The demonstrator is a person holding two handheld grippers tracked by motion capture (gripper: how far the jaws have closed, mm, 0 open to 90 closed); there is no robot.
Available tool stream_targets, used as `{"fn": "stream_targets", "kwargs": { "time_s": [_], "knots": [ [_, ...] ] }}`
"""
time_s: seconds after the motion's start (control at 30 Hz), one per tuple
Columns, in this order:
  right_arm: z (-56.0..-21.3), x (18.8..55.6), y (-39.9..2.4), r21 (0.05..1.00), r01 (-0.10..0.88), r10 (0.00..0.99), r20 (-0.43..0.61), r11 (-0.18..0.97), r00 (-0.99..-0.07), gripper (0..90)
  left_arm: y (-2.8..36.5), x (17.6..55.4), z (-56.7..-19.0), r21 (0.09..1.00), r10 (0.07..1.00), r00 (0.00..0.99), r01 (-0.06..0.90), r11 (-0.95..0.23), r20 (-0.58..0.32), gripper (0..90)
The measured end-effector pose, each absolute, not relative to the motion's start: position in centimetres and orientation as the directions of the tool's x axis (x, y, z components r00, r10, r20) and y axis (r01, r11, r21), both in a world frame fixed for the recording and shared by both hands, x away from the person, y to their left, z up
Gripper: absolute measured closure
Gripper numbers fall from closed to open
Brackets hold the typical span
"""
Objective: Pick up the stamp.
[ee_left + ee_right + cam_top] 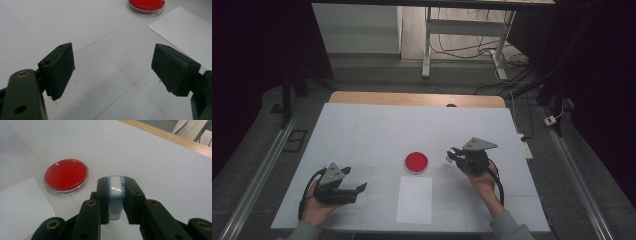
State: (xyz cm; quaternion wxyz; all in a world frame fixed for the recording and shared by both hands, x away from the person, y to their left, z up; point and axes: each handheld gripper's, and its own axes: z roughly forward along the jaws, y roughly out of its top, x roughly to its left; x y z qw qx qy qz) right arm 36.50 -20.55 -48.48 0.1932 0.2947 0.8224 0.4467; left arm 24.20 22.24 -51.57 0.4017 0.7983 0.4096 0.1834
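Altogether, two hand-held black two-jaw grippers, one round red dish with a clear plastic rim (416, 162), one white rectangular paper sheet (414, 199) and one small pale-blue and white block (115, 192) are showing on or above the white tabletop (377, 130). The dish is sitting near the middle of the tabletop, with the sheet lying just beside it toward the near edge. The right gripper (115, 183) is hovering toward the right edge, its jaws clamping the block from both sides; in the high view that block is reading as a tiny pale speck, its markings too small to make out. The left gripper (354, 190) is resting near the near-left corner, jaws standing wide apart and holding nothing. In the left gripper view the frame's top edge is cutting off the dish.
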Motion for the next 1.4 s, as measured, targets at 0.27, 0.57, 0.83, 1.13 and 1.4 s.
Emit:
{"fn": "stream_targets", "kwargs": {
  "time_s": [0.27, 0.57, 0.83, 1.13, 1.4],
  "knots": [
    [-47.7, 36.1, -20.6, 0.869, 0.3, 0.652, -0.033, 0.393, -0.758, 74.9, 22.3, 24.2, -51.6, 0.793, 0.802, 0.596, 0.507, -0.339, -0.038, 18.9],
    [-46.5, 35.6, -20.6, 0.891, 0.28, 0.637, -0.013, 0.357, -0.771, 74.9, 22.2, 24.2, -51.6, 0.792, 0.803, 0.595, 0.507, -0.341, -0.036, 18.9],
    [-45.9, 35.3, -20.6, 0.901, 0.265, 0.631, -0.011, 0.342, -0.776, 74.9, 22.2, 24.3, -51.6, 0.791, 0.804, 0.594, 0.508, -0.342, -0.034, 18.9],
    [-45.3, 35.0, -20.5, 0.912, 0.26, 0.62, 0.008, 0.317, -0.784, 74.9, 22.2, 24.3, -51.6, 0.791, 0.805, 0.593, 0.508, -0.341, -0.034, 18.9],
    [-45.0, 34.7, -20.2, 0.918, 0.259, 0.608, 0.025, 0.301, -0.794, 74.9, 22.2, 24.3, -51.6, 0.79, 0.805, 0.593, 0.509, -0.341, -0.034, 18.9]
  ]
}}
